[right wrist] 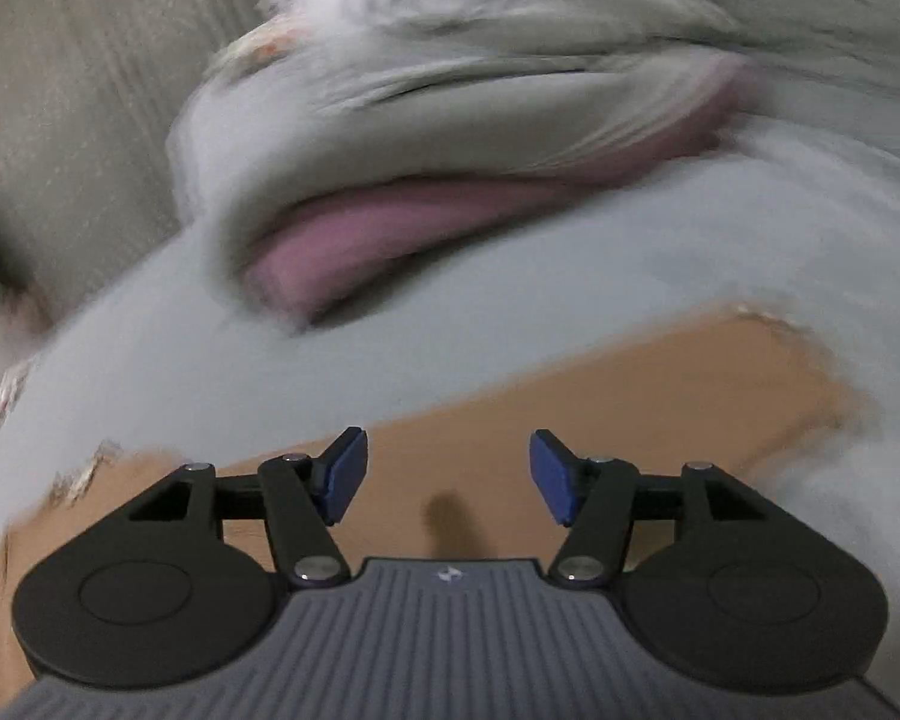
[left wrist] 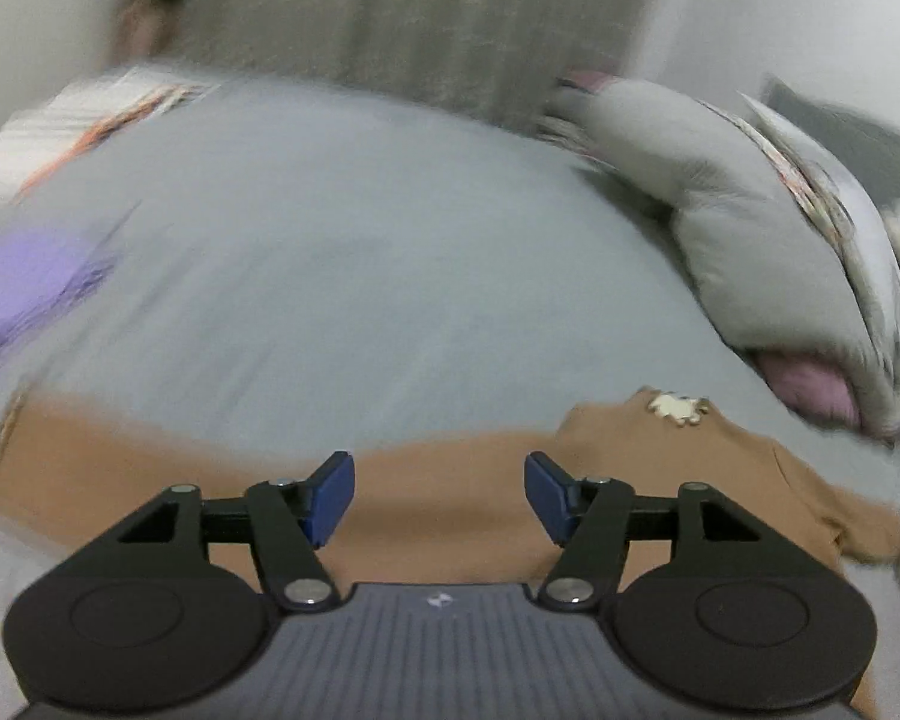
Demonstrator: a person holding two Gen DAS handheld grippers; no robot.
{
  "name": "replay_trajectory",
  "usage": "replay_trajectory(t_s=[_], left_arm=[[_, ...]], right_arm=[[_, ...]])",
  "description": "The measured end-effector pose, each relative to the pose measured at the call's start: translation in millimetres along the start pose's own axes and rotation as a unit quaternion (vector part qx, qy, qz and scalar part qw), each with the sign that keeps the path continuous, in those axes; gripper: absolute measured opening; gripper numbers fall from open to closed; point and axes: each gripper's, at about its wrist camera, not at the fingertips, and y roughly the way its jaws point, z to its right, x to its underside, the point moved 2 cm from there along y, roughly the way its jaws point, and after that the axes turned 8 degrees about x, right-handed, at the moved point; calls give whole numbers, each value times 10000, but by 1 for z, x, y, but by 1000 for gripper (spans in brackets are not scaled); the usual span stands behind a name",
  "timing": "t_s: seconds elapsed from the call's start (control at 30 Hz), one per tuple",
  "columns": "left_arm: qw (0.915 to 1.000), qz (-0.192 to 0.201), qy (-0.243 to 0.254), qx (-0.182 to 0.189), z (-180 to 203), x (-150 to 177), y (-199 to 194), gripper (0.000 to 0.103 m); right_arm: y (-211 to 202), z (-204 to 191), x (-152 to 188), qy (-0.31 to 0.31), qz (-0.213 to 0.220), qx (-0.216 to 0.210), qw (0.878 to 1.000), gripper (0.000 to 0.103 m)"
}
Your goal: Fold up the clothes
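Tan garment (left wrist: 438, 516), flat on bedsheet (left wrist: 342, 252)

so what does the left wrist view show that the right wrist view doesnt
Only the left wrist view: a purple garment at the left edge and a pale patch on the brown garment. Only the right wrist view: a dark spot on the brown cloth. Both: the brown garment on a grey sheet, the bedding pile with pink, and an open, empty tool.

Tan garment (left wrist: 150, 468), seemingly pale grey bedsheet (left wrist: 330, 270).
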Motion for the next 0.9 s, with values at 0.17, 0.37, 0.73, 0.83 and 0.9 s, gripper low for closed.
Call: replay_trajectory(t_s=[0.17,0.37,0.73,0.83,0.9], left_arm=[[9868,257,-1252,-999,-84,21,-12,63],[9735,886,-1813,-1072,-127,13,4,66],[9580,1639,-2046,-1161,-146,-10,-20,6],[9559,1833,-1795,-1428,-147,-14,-31,5],[9533,1992,-1749,-1448,-150,-21,-45,5]], right_arm=[[10,62,1,1264,253,75,9916,62],[55,17,-12,342,170,441,9983,36],[18,-47,-98,-1558,1606,454,9736,12],[30,-40,-100,-1584,1542,723,9726,12],[41,-34,-97,-1608,1408,1034,9714,10]])
